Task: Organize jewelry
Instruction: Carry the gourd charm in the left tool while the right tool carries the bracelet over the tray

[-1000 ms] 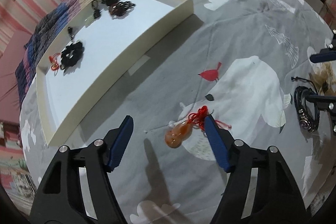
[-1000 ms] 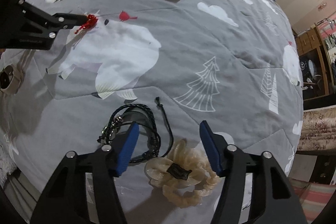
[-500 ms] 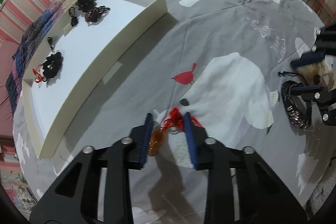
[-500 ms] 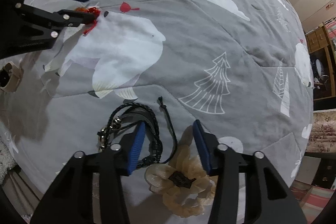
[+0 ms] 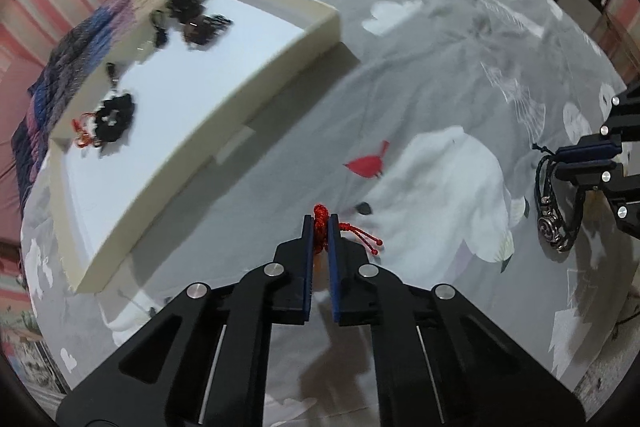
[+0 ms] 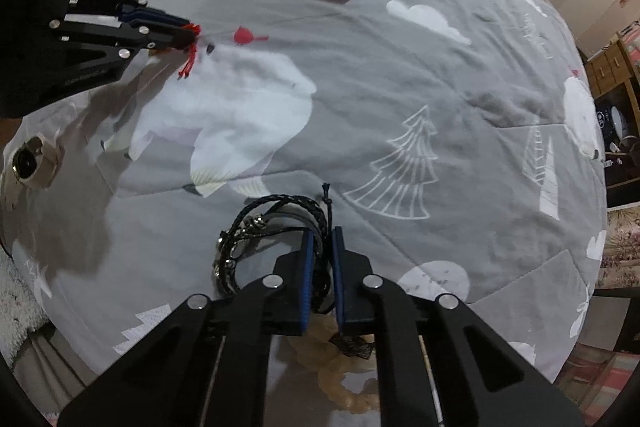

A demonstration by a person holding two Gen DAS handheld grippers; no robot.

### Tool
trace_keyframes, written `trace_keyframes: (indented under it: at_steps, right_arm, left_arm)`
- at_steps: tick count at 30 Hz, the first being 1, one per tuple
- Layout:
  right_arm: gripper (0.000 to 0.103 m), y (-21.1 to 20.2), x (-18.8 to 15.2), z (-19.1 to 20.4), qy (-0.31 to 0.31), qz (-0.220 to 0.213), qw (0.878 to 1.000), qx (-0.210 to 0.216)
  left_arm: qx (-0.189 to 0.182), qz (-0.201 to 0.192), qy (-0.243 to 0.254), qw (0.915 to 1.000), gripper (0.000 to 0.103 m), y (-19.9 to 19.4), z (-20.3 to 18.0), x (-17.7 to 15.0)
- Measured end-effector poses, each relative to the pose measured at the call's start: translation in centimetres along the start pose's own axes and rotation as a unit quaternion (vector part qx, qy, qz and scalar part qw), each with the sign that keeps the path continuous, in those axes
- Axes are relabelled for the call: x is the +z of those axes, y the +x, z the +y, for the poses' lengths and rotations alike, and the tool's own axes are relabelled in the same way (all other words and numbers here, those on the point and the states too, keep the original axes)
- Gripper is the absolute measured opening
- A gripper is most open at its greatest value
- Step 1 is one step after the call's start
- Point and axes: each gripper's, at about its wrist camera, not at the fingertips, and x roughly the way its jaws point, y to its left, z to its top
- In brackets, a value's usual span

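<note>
The left gripper pinches the red knotted cord pendant; the cream shallow tray lies ahead-left, nearer this arm. The right gripper clamps the black braided leather bracelet near the bed's edge.

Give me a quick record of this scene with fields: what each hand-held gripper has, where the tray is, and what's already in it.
left hand-held gripper: shut on red cord pendant
right hand-held gripper: shut on black braided bracelet
surface: grey printed bedspread
tray: cream, on the bedspread, ahead and left of left gripper
tray contents: several dark pieces, blurred
under right gripper: cream hair scrunchie
</note>
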Motion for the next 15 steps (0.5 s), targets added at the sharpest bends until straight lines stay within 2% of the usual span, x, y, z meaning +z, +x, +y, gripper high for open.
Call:
trace_keyframes:
  at_steps: [9, 15]
  right_arm:
    - [0.008, -1.8, 1.7, 0.4, 0.004, -0.040, 0.999, -0.014]
    - [0.008, -2.3, 4.5, 1.3, -0.002, -0.061, 0.998, -0.018]
  left_arm:
    - [0.009, -0.058, -0.048, 0.9971, 0.004, -5.3, 3.1, -1.1]
    - [0.017, -0.067, -0.068, 0.9953, 0.004, -6.4, 5.2, -2.4]
